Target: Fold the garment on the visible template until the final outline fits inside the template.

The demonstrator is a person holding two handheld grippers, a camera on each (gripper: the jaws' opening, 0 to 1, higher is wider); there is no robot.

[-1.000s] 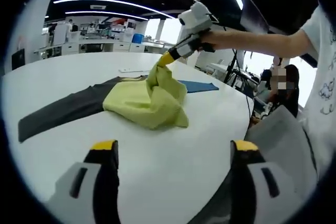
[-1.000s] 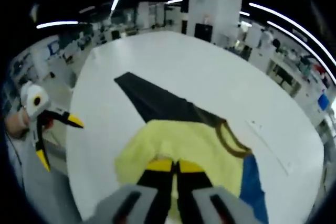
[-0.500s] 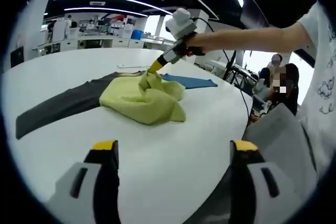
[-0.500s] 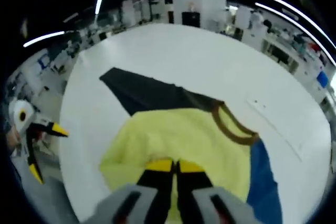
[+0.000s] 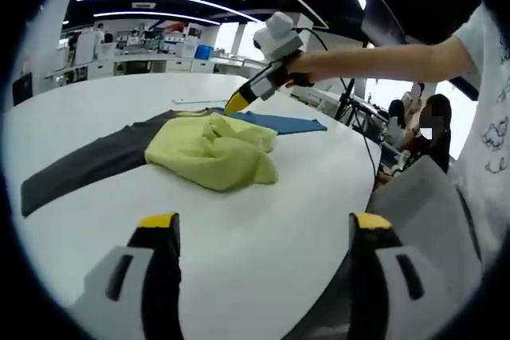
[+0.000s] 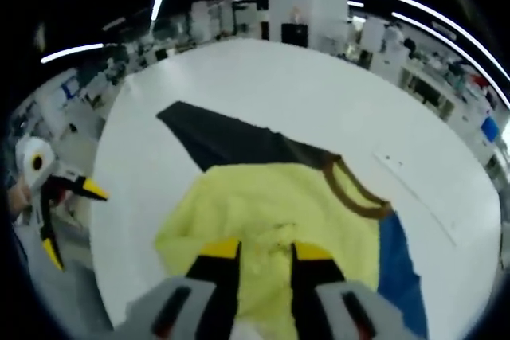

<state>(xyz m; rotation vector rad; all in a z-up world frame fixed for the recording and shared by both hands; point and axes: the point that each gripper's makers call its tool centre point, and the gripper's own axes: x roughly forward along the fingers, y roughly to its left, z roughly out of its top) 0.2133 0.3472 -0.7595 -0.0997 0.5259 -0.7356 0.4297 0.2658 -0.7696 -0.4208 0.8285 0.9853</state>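
A: What changed? The right tool (image 6: 257, 249) was pinched on the shirt (image 6: 275, 220); now its jaws stand apart, shirt dropped.

B: Crumpled mid-bench (image 5: 263, 228), half-folded over the template (image 6: 227, 141). Left tool (image 5: 259, 220) waits wide, near edge.

Bright ceiling strips, fisheye-warped edges, soft focus
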